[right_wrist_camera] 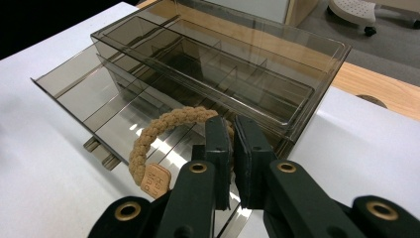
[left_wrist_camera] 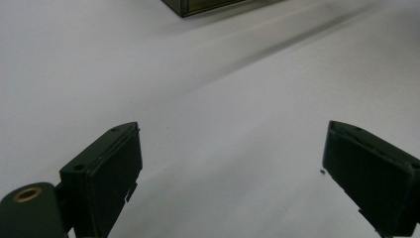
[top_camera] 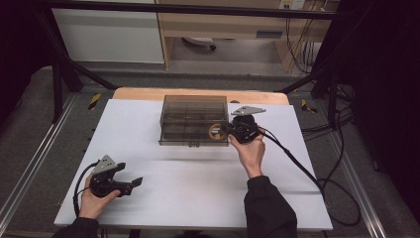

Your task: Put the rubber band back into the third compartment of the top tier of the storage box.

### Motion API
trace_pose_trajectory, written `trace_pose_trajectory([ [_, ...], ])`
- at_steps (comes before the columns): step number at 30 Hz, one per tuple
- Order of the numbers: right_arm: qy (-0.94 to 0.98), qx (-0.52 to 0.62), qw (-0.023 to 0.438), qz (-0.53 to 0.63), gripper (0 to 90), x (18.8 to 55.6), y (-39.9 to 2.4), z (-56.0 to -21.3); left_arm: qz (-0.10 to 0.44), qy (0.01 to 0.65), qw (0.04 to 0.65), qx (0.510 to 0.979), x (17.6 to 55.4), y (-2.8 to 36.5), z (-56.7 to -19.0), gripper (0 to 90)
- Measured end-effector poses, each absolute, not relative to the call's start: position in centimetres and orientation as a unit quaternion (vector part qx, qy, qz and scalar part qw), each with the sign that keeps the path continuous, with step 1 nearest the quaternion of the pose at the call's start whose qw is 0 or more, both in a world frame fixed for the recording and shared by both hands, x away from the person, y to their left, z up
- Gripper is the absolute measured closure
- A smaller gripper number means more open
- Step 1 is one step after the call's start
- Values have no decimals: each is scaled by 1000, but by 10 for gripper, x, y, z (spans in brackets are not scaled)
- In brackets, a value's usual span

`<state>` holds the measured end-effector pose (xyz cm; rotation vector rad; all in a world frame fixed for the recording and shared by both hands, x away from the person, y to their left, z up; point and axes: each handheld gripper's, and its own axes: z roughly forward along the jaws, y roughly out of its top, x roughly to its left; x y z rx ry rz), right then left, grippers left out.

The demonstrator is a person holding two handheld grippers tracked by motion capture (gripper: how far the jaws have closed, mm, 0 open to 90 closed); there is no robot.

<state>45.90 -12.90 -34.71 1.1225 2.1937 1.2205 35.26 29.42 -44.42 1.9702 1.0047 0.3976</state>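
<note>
The right gripper (right_wrist_camera: 232, 148) is clenched on a braided tan hair tie (right_wrist_camera: 148, 144) and holds it over the pulled-out drawer (right_wrist_camera: 99, 106) of the smoky transparent organizer box (right_wrist_camera: 277, 64). The drawer's compartments look empty. The left gripper (left_wrist_camera: 230, 171) is released, with nothing between its jaws, above the white counter (left_wrist_camera: 208, 99).

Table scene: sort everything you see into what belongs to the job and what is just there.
In the job:
braided hair tie
smoky drawer organiser
right gripper, shut on the tie

Just there:
left gripper, open over the bare white table
wheeled base on the floor
cables
</note>
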Motion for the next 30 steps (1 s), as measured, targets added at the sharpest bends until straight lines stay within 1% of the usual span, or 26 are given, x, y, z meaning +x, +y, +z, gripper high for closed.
trace_pose_trajectory([
  [20, 788, 414, 195, 412, 856, 474, -120, -365, 159, 403, 432, 791, 353, 294, -444, 78],
  [30, 793, 412, 194, 404, 855, 474, -117, -371, 159, 403, 432, 791, 353, 294, -445, 78],
])
